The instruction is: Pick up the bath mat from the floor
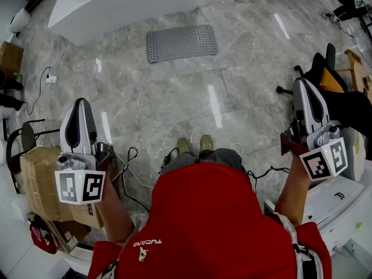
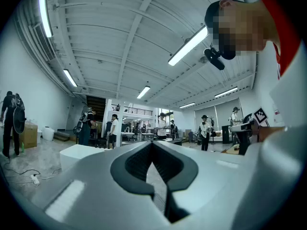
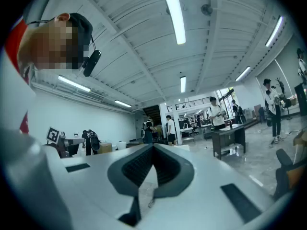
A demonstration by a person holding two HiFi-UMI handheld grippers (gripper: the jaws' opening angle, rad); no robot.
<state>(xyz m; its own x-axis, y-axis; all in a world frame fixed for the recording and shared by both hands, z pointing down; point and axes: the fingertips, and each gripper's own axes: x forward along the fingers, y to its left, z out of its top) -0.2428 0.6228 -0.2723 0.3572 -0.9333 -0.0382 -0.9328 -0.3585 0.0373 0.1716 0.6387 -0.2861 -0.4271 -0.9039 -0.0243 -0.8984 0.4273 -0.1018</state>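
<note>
Head view: left claw, right claw fully closed

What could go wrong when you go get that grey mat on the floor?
Cables lie on the glossy floor by the shoes, so a step toward the bath mat might catch one. The mat lies flat; it may slide instead of lifting. The left tool and right tool are both shut and empty, so they must open first or they would push it.
</note>
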